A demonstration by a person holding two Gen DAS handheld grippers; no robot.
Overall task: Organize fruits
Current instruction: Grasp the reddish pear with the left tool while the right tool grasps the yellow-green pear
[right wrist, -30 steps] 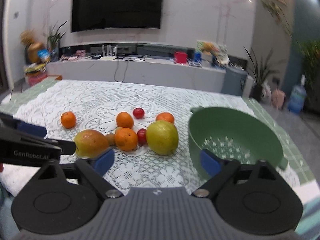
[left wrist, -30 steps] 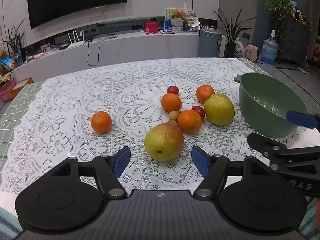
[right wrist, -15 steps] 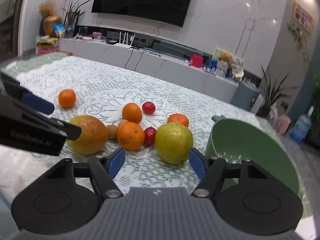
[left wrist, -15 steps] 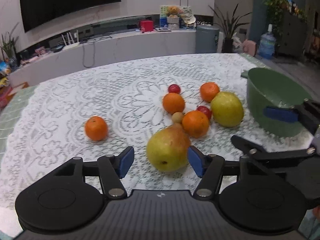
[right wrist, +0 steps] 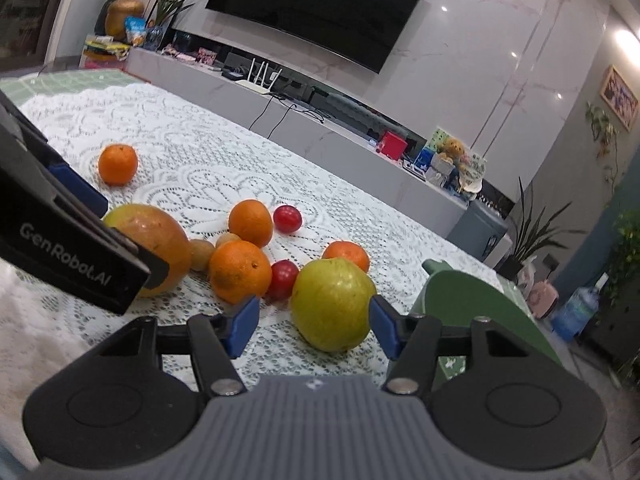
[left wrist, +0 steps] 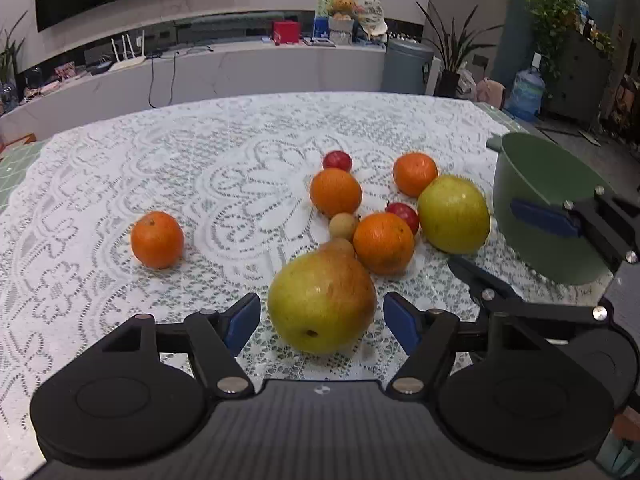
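Fruit lies on a white lace tablecloth (left wrist: pixel 120 168). A yellow-red pear (left wrist: pixel 322 300) sits between the open fingers of my left gripper (left wrist: pixel 322 322), apart from both pads. A green apple (right wrist: pixel 332 304) sits between the open fingers of my right gripper (right wrist: pixel 314 326), close to the right pad. Several oranges, one alone at the left (left wrist: pixel 157 239), two red plums (left wrist: pixel 337 160) and a small tan fruit (left wrist: pixel 343 225) lie around them. A green colander (left wrist: pixel 548 208) stands at the right, also shown in the right wrist view (right wrist: pixel 476 308).
The right gripper's fingers (left wrist: pixel 544 218) cross in front of the colander in the left wrist view. The left gripper's body (right wrist: pixel 60 256) hides part of the pear in the right wrist view. A TV counter (left wrist: pixel 240 68) and a bin (left wrist: pixel 408 64) stand beyond the table.
Both grippers have moved forward and down toward the fruit. The pear now lies between the left fingers and the apple between the right fingers. No fruit has moved.
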